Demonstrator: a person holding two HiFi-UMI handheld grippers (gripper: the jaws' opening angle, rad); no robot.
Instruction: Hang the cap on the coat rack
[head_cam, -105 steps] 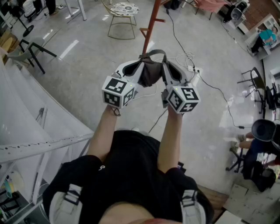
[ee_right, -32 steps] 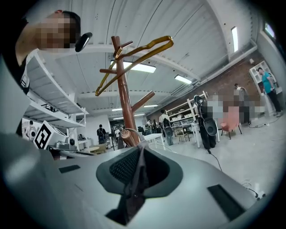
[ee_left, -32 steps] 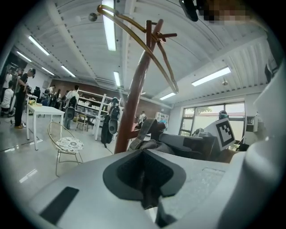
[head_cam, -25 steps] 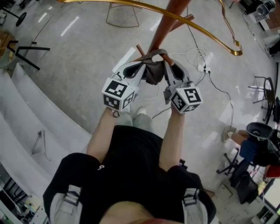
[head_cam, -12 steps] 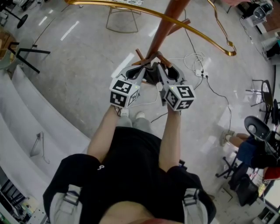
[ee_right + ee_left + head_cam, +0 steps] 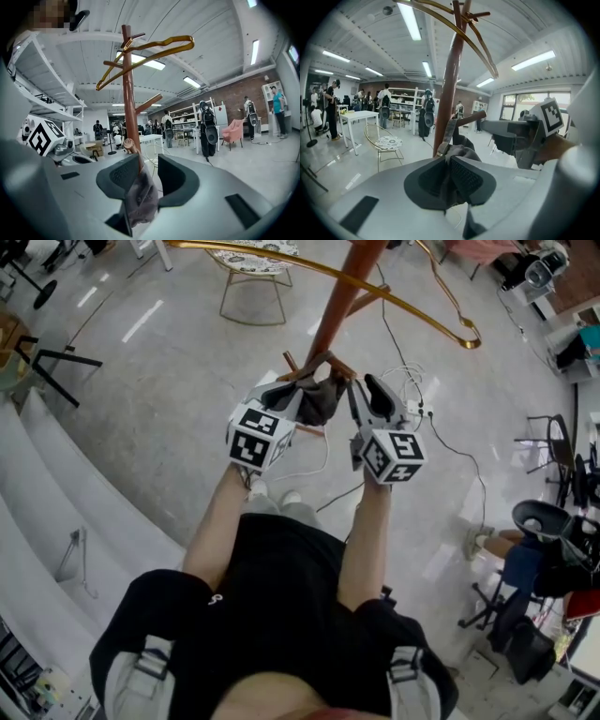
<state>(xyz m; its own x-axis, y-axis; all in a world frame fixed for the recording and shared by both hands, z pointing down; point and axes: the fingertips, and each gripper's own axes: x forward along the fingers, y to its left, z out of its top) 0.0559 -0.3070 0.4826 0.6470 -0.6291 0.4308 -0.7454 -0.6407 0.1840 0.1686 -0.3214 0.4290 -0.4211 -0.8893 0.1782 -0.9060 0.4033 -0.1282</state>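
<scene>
A dark grey cap hangs bunched at a lower peg of the red-brown coat rack. My left gripper is shut on the cap's cloth, and the cap's strap reaches up to the pole. My right gripper is to the right of the cap with its jaws opening. In the right gripper view a fold of the cap lies against the left pad, with a gap to the right pad.
A golden hanger hangs on the rack above my grippers. A wire chair stands beyond the rack, and cables lie on the floor to its right. A white rail runs along the left. People stand far back in the room.
My right gripper's jaws have come apart off the cap and the gripper has drawn a little to the right. The left gripper keeps its hold near the peg.
</scene>
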